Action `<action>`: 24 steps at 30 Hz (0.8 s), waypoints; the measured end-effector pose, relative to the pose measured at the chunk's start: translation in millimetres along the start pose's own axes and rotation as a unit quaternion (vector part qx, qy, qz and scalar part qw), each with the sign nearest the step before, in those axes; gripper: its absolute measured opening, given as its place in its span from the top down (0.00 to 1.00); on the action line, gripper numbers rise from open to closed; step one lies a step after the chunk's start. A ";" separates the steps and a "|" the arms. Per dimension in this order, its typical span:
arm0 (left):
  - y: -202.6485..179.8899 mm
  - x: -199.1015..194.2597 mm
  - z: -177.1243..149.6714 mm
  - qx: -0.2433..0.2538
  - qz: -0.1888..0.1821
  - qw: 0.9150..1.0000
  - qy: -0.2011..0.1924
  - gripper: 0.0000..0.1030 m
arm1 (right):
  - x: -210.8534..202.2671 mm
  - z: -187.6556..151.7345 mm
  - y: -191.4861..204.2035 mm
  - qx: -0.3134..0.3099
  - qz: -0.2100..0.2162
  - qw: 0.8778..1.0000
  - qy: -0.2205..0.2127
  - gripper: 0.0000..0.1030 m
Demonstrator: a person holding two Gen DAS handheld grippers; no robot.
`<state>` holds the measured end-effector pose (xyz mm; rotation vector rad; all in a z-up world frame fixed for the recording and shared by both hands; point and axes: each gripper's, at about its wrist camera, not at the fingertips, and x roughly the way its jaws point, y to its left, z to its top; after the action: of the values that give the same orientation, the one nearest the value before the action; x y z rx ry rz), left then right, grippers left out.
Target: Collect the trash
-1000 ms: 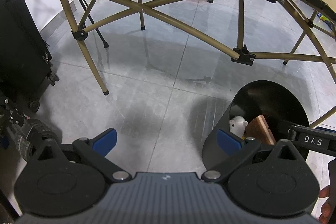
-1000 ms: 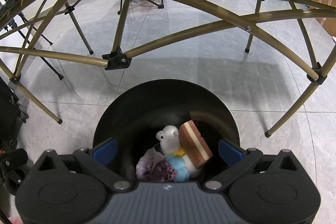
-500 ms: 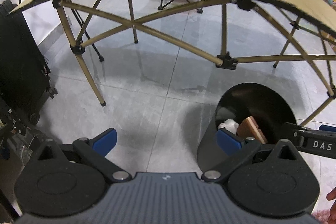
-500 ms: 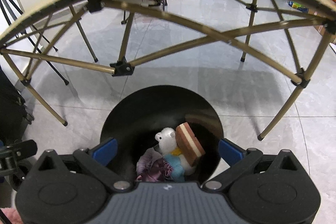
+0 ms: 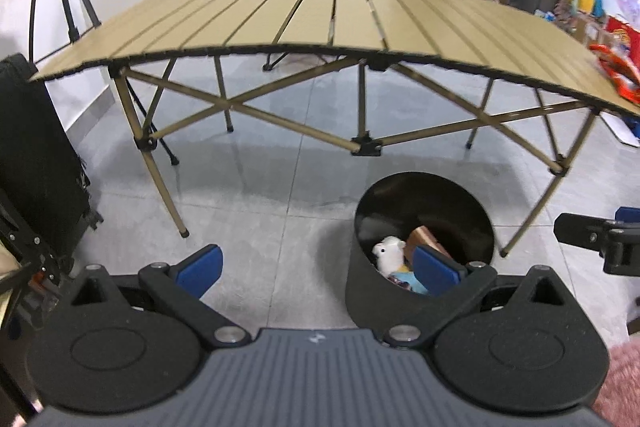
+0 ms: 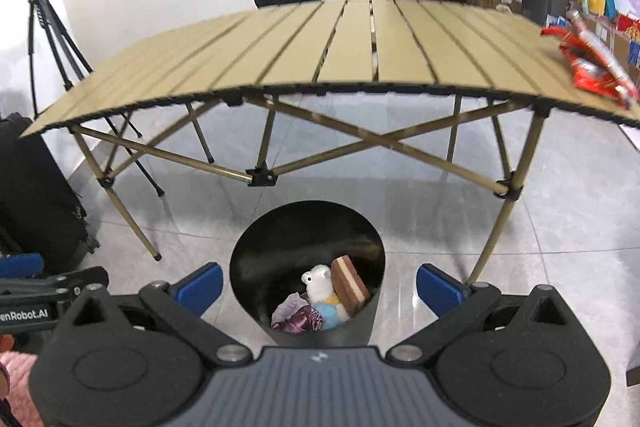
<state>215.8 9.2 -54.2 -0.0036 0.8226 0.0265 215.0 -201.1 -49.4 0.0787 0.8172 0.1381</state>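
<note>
The red snack wrapper (image 6: 588, 63) lay on the far right end of the slatted folding table (image 6: 320, 55), close to the near edge, and it looked like the one piece of trash left on the top. From your right gripper (image 6: 319, 287) it sat up and to the right, well apart; from your left gripper (image 5: 316, 263) it lay further off still, at the right margin of that view, so I judged the right hand the nearer one for the reach. The wrapper's long axis seemed to run slantwise, from the table's middle out toward its right end, though blur made the outline uncertain. It looked crumpled and glossy, red with paler print, thin and light, likely to slide or crackle under the fingers rather than resist them.

Both of your grippers were spread wide with nothing between the blue pads (image 6: 200, 287). The right one hung directly above the black bin (image 6: 256, 267), which stood on the tiled floor just in front of the table. Inside the bin sat a white plush toy (image 6: 318, 281), a brown-and-cream striped block (image 6: 350, 287) leaning on it, and some purple cloth (image 6: 298, 317). The left gripper was just left of the bin, over bare floor.
</note>
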 end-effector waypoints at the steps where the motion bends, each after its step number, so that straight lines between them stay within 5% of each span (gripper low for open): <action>1: -1.0 -7.5 -1.9 0.002 -0.001 1.000 -0.005 0.00 | -9.2 -2.1 -0.4 -0.002 0.002 1.000 -0.004 0.00; 12: -6.9 -76.7 -21.8 0.011 -0.026 0.999 -0.040 0.00 | -87.0 -32.4 4.0 -0.020 0.013 0.999 -0.027 0.00; 24: -11.5 -106.0 -34.6 0.017 -0.041 0.997 -0.058 0.00 | -116.8 -47.9 8.7 -0.027 0.016 0.999 -0.042 0.00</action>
<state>118.7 -5.2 -0.2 -0.0038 0.7069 -0.0646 100.2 -209.6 3.2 0.0467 0.7274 0.1852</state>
